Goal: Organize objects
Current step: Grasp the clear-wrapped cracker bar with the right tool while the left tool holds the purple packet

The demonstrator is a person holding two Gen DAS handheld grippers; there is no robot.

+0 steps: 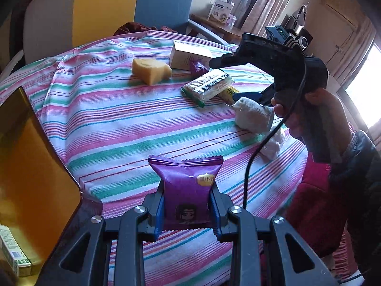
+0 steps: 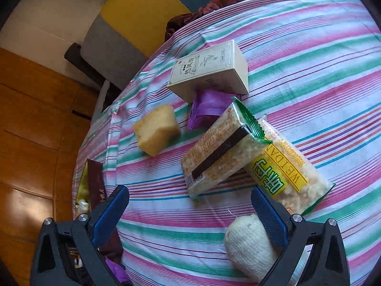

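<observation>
Jaws of the left gripper (image 1: 187,211) are clenched on a purple snack packet (image 1: 187,186), held upright at the lower centre of the left wrist view, just above the striped tablecloth (image 1: 114,124). Beside it, at the left edge, stands a yellow-lined box (image 1: 35,166) with a small green-and-white carton (image 1: 12,252) already inside, so sorting seems underway and this packet is probably headed there.

Jaws of the right gripper (image 2: 190,211) stand wide apart, released, grasping nothing, low in the right wrist view over the pile still to be cleared. That pile holds a clear-wrapped rice cracker bar (image 2: 214,152) leaning on a yellow-labelled puffed snack bag (image 2: 288,169), a second purple packet (image 2: 209,109) tucked against a cream cardboard box (image 2: 209,71), a porous yellow sponge block (image 2: 156,132) and a knitted white sock ball (image 2: 250,240) touching the right finger. Most items remain.

The foil packets are crinkly with serrated ends, the box rigid and sharp-cornered, and the cloth soft and wrinkled.
</observation>
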